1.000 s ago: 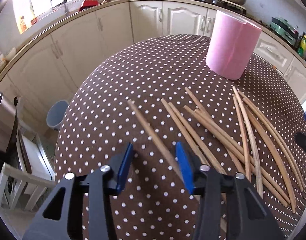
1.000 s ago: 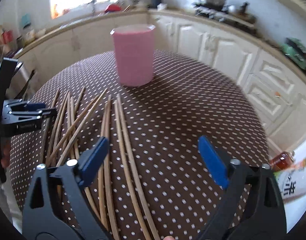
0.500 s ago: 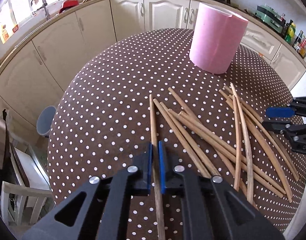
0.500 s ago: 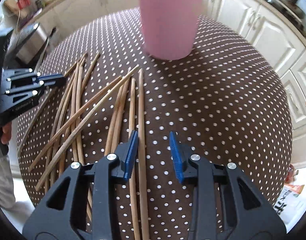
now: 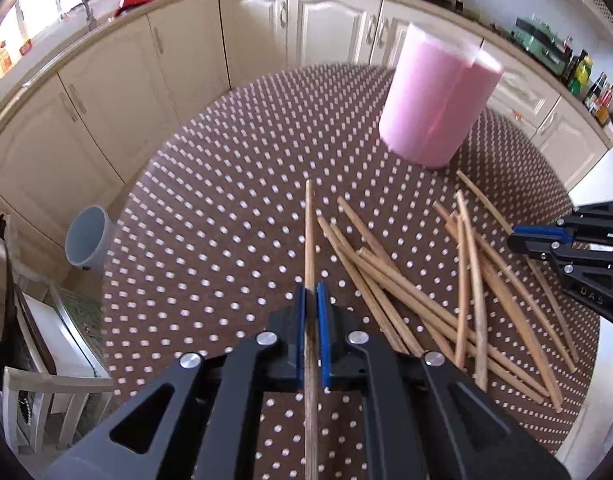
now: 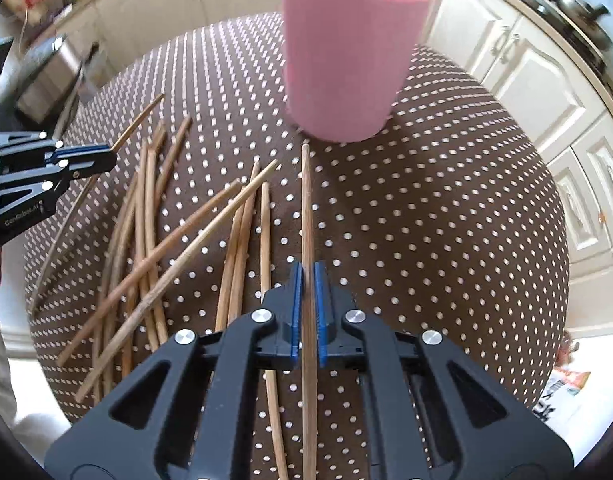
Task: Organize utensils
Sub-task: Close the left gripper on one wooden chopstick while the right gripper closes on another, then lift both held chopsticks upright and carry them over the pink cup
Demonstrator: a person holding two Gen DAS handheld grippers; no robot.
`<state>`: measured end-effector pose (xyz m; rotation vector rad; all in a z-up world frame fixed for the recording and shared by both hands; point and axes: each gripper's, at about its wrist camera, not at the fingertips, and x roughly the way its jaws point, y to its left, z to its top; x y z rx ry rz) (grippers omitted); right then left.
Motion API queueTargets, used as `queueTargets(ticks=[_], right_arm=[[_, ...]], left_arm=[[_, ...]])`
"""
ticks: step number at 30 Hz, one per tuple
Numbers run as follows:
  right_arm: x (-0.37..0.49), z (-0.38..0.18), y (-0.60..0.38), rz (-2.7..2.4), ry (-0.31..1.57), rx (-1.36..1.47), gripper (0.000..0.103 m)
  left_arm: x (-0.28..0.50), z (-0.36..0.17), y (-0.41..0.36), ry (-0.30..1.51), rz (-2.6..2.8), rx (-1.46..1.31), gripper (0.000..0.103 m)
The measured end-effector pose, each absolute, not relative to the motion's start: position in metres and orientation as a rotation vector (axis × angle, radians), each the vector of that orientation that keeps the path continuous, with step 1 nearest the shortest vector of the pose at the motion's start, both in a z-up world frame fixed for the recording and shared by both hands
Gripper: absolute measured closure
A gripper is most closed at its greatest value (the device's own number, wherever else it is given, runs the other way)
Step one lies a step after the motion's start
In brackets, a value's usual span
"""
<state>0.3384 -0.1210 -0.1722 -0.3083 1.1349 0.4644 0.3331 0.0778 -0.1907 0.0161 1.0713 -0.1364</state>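
Two handheld grippers each clamp 1 wooden chopstick above a round table covered in a brown cloth with white polka dots. The left gripper has its blue-padded jaws closed on a single chopstick that runs straight ahead between the fingers, its far tip pointing toward the pink cylindrical holder. The right gripper is likewise closed on its own chopstick, whose far end reaches close to the base of the same pink holder, seen upright at the far side of the table.

The remaining chopsticks lie loose and crossed in a scattered pile on the cloth, to the right of the left gripper and, in the right wrist view, to the left of the right gripper, where the pile fans out toward the table edge. Each gripper shows at the edge of the other's view, jaws together on a stick.

Cream kitchen cabinets curve behind the table, with a grey bin on the floor beside them.
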Motion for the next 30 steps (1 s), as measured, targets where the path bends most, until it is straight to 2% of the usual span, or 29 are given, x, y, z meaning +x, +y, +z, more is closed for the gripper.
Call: queueTargets(ticks=[6,19,30], right_arm=[[0.324,-0.124,-0.132,0.491,1.006,-0.176,0.096],[0.276,-0.023,-0.148,0.522,0.682,-0.113,0.096],[0.316,0.056,-0.151,0.405,0.406,-0.035,0.096]], left_arm=[[0.318,-0.13,0.077,0.932,-0.166,0.007,0.097],[0.28,-0.004,0.027,0.608,-0.304,0.018,0.097],[0.345,0.054,-0.007,0.44,-0.296,-0.06,0.097]])
